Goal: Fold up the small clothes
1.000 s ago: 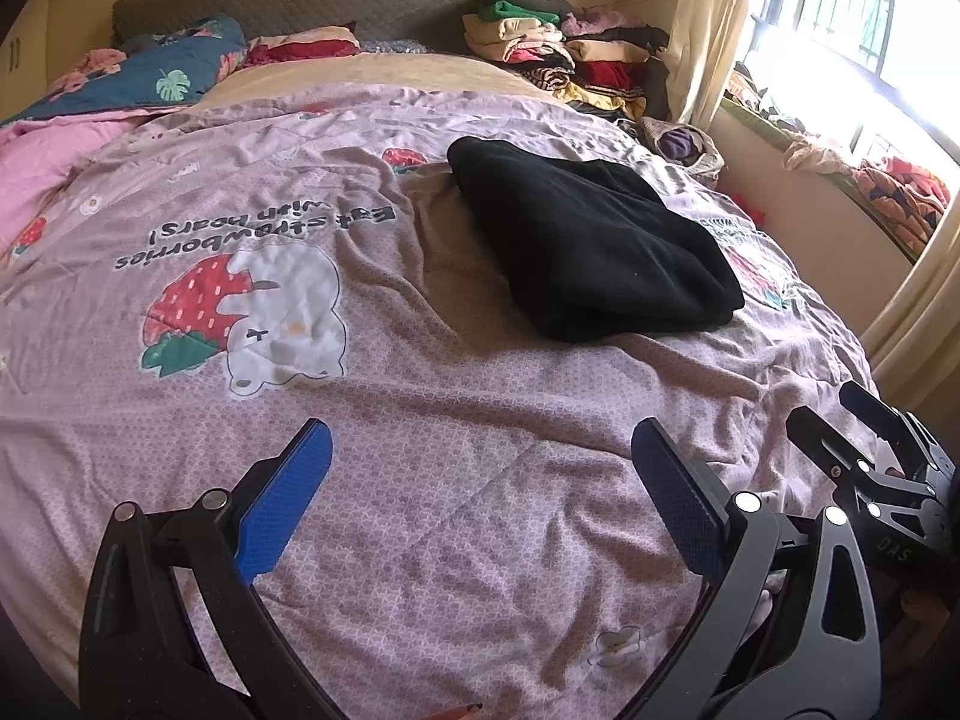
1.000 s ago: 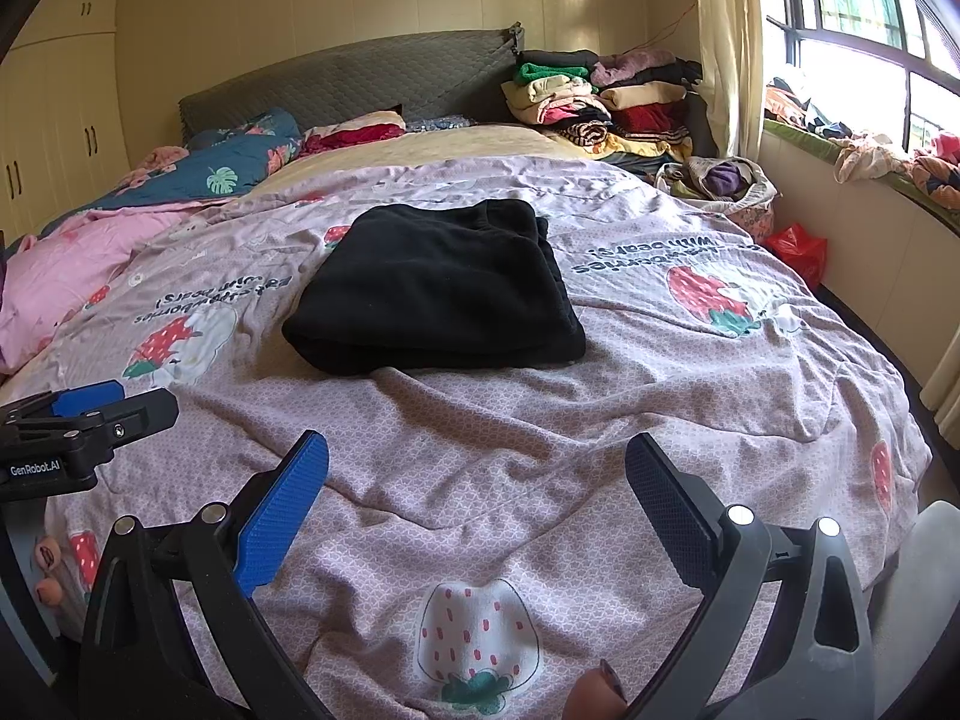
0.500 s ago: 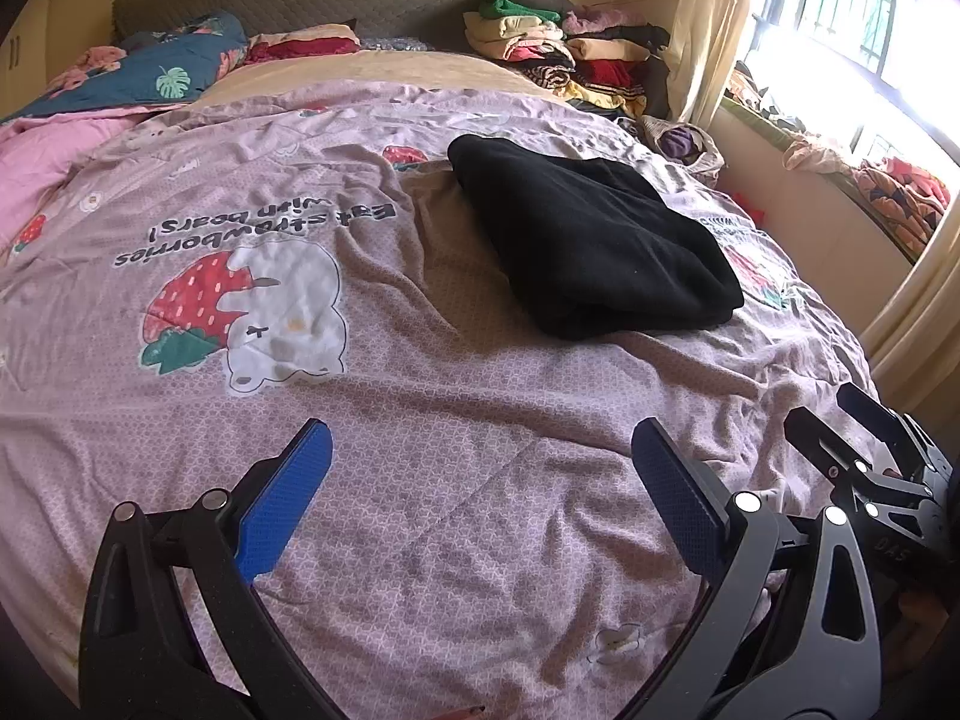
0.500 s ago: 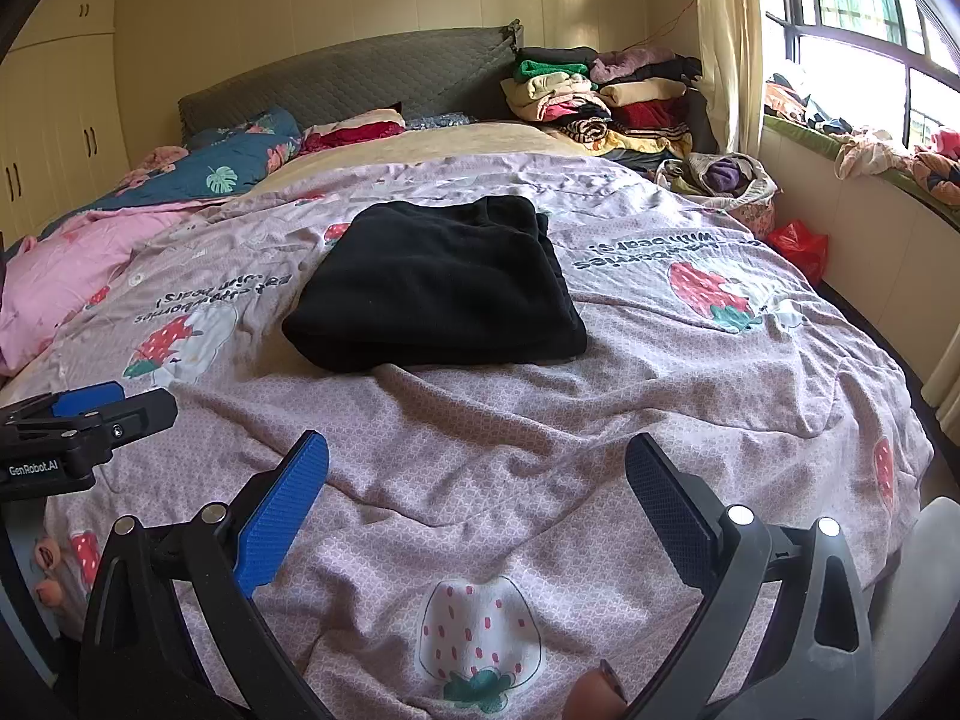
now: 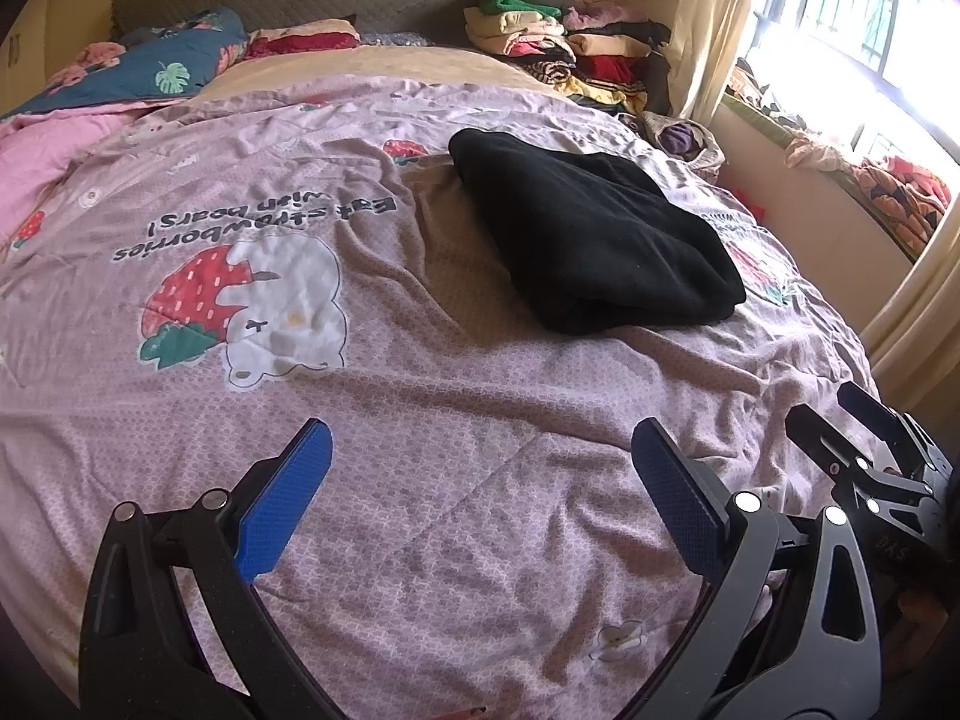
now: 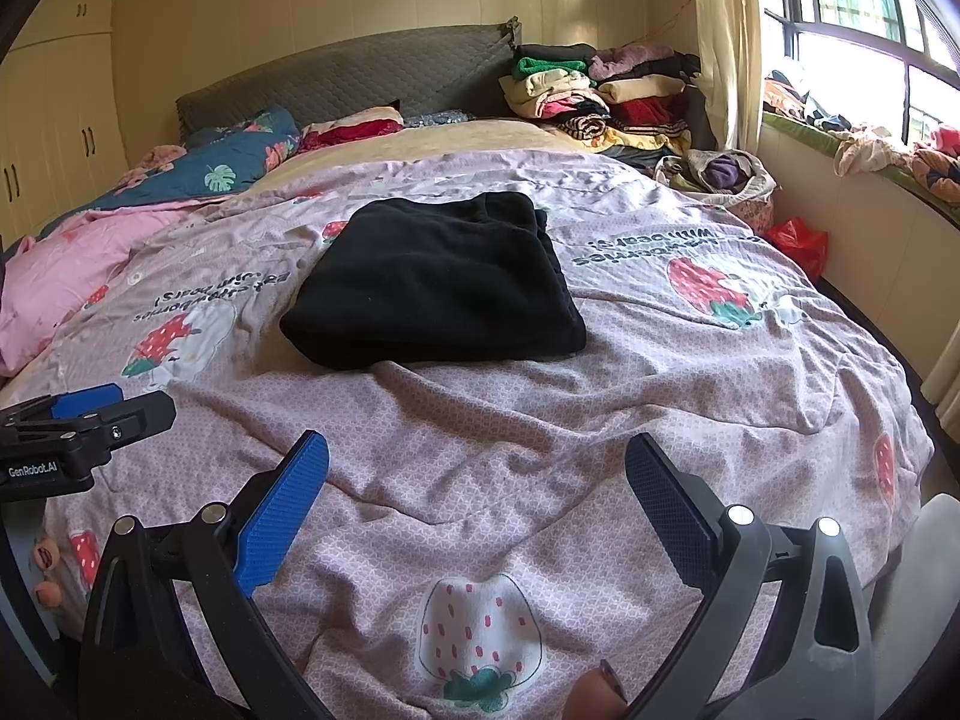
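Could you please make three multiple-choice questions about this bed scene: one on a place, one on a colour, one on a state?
1. Where does the folded garment lie?
A. on the bedcover
B. on the windowsill
C. on the pile of clothes

2. What colour are the pads of the left gripper?
A. red
B. blue
C. green

3. In what state is the right gripper?
A. shut on the garment
B. shut on the bedcover
C. open, holding nothing

Answers:
1. A, it rests on the purple bedcover, apart from the pile of clothes by the headboard.
2. B, both pads show blue.
3. C, its jaws stand wide apart over bare cover.
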